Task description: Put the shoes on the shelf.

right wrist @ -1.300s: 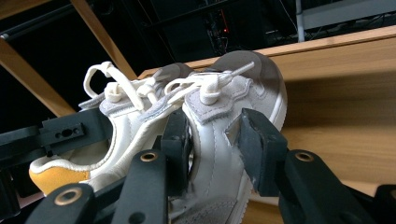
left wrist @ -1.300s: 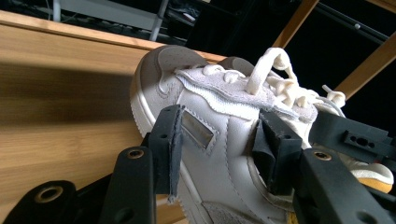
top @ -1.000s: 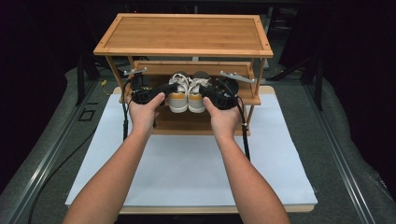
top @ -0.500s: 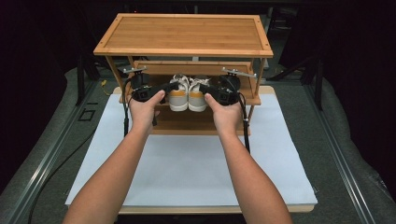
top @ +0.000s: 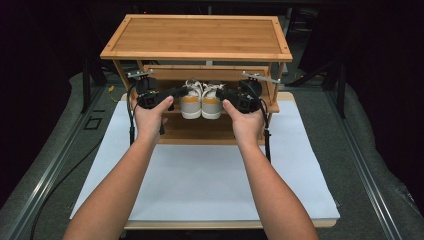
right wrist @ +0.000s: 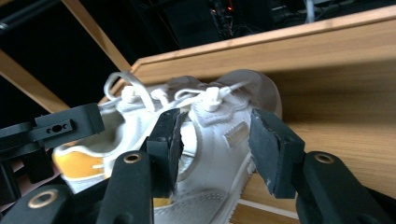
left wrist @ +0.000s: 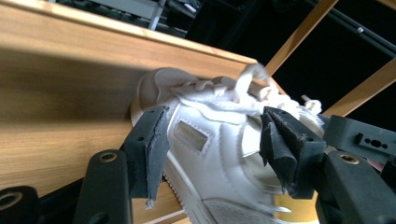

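Observation:
A pair of white sneakers with yellow heels stands on the middle shelf of a bamboo shoe rack, heels toward me. My left gripper reaches in from the left of the left sneaker. In the left gripper view the left gripper is open, its jaws straddling that sneaker's side. From the right, my right gripper comes in at the right sneaker. The right gripper is open in its own view, with the laced upper between the pads.
The rack stands at the far end of a white mat on the wooden table. Its top board overhangs both hands, with side posts close outside each gripper. A lower shelf lies beneath. Dark floor and rails flank the table.
Both hands have edged slightly forward toward the rack, bringing the grippers in around the sneakers. The sneakers have not visibly moved.

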`<state>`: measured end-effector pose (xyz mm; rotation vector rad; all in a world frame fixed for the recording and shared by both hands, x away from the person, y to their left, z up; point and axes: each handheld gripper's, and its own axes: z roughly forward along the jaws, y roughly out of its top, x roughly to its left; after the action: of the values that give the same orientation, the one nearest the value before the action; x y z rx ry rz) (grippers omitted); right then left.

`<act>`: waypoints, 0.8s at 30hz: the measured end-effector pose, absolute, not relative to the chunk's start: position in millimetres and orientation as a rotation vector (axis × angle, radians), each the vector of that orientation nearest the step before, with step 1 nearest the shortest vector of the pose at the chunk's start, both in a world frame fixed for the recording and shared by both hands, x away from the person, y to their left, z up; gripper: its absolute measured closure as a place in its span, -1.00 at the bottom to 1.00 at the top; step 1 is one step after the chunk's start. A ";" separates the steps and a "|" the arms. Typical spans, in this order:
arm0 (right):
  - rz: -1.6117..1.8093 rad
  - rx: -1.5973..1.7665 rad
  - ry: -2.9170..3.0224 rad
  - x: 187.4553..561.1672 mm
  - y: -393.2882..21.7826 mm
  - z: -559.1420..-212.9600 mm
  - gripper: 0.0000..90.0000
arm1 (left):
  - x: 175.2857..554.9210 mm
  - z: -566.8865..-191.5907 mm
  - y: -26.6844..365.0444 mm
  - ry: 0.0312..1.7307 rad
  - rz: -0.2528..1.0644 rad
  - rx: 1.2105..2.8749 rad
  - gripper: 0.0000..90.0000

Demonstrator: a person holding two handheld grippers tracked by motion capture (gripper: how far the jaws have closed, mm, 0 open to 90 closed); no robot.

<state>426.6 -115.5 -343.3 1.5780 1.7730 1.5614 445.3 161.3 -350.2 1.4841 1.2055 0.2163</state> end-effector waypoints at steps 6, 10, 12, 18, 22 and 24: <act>1.537 1.506 1.777 419.4 -119.4 -336.6 0.18 | 436.0 -341.7 167.5 1.184 0.251 1.511 -0.03; 1.480 1.483 1.805 414.1 -120.2 -335.3 0.19 | 428.4 -339.8 172.1 1.169 0.251 1.509 0.14; 1.463 1.482 1.801 411.0 -121.4 -335.1 0.30 | 425.7 -339.8 173.6 1.165 0.253 1.513 0.23; 1.503 1.479 1.805 407.1 -126.6 -343.1 0.65 | 418.8 -349.7 172.9 1.153 0.283 1.528 0.53; 1.501 1.476 1.818 408.5 -126.3 -353.7 0.80 | 420.5 -362.7 171.2 1.174 0.278 1.546 0.71; 1.482 1.493 1.845 409.0 -126.7 -357.4 0.83 | 421.9 -368.3 170.3 1.183 0.269 1.554 0.77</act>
<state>409.0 -126.7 -357.4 1.4929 1.8445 1.4816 421.9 170.3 -368.3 1.5536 1.1832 0.2686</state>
